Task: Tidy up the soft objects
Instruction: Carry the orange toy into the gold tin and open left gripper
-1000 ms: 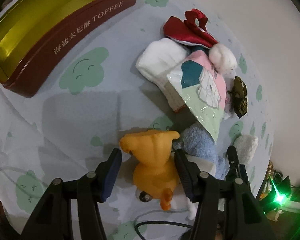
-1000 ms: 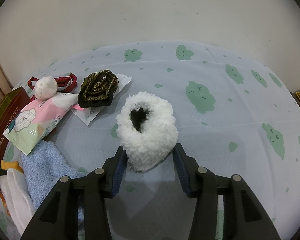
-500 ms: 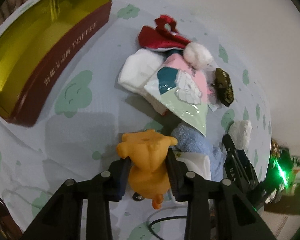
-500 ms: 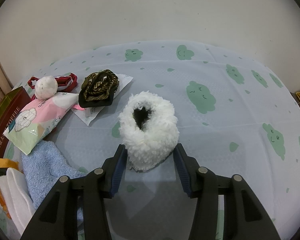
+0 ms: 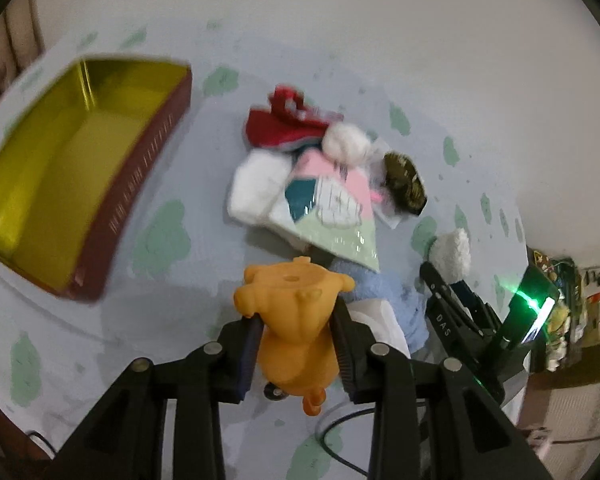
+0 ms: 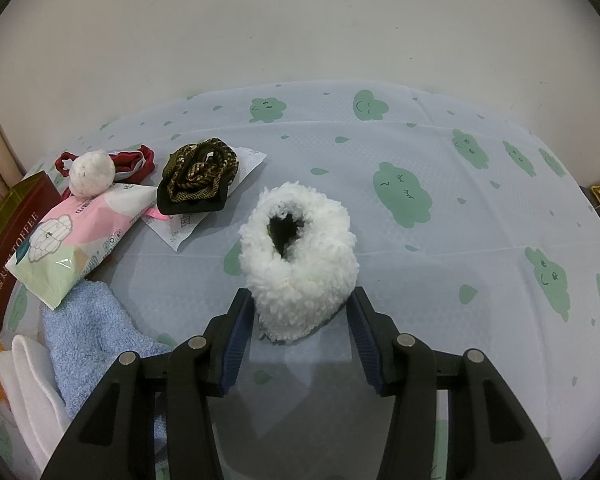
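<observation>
My left gripper (image 5: 296,320) is shut on an orange soft toy (image 5: 296,320) and holds it lifted above the table. The open toffee tin (image 5: 72,200), gold inside and dark red outside, lies to the upper left. My right gripper (image 6: 300,312) is open, its jaws on either side of a white fluffy ring (image 6: 298,264) that rests on the cloth. A pile of soft things lies between: a red pouch (image 5: 280,128), a white pompom (image 6: 91,172), a pink tissue pack (image 6: 72,244), a brown patterned scrunchie (image 6: 200,176), a blue towel (image 6: 92,328).
The table has a pale cloth with green cloud prints (image 6: 404,196). A white folded cloth (image 6: 28,384) lies by the blue towel. A black cable (image 5: 340,436) runs under the left gripper. A wall stands behind the table, and clutter with a green light (image 5: 528,300) sits off its right edge.
My left gripper closed on the orange toy and lifted it, pulling back so the tin and pile look farther away. The right gripper stayed open around the white ring.
</observation>
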### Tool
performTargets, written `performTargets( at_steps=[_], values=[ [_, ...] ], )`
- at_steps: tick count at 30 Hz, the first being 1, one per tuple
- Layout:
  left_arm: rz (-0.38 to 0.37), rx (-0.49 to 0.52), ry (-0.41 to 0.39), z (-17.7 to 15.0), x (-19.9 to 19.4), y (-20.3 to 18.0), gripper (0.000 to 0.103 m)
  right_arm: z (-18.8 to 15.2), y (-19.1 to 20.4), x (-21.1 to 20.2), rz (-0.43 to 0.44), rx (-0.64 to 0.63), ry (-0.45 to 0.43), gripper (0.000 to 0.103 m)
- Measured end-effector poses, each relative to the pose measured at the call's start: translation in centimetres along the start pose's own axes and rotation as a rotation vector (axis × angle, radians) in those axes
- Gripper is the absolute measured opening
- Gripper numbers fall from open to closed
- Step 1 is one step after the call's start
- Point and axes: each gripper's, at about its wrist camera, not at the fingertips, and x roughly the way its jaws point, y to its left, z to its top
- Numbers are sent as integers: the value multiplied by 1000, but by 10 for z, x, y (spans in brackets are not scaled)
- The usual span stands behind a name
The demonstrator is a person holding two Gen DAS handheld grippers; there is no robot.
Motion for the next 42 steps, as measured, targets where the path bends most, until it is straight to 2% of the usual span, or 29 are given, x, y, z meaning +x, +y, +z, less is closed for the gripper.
performTargets(
  at_steps=[4,8,14,21,26,32,42],
  values=[
    [20,80,-74,6,-20,-3,34,0,0,0,-1,-1,0,48],
    [60,114,-119,22,-36,11,34,0,1,0,0,0,0,48],
    [186,91,-176,57,-58,71,34,1,1,0,-3,-3,0,48],
    [280,26,-143,76,-51,142,34,0,2,1,-13,-13,2,48],
    [304,16,-101,79,-34,175,34,0,4,1,-23,-20,2,48],
    [306,6,-70,78,-17,197,34,0,5,1,-30,-27,2,48],
    [297,-28,-54,85,-11,210,34,0,6,1,-42,-37,1,47]
  ],
)
